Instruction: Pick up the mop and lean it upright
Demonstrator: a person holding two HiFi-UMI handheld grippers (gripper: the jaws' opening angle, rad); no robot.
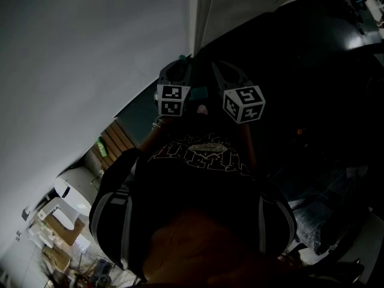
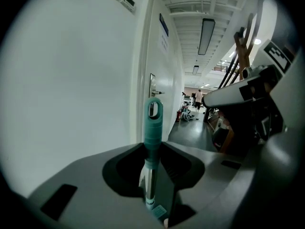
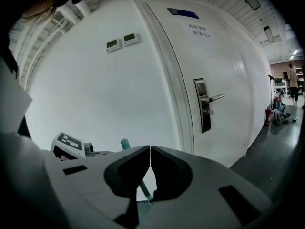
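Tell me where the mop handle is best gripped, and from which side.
Likely low on the teal grip, where the left tongs hold it, coming square from the side: it is round, stands roughly upright and is thicker than the metal shaft below.

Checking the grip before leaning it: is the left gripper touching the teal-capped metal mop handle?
Touching. In the left gripper view, the left gripper clamps the teal-capped metal mop handle between both jaws.
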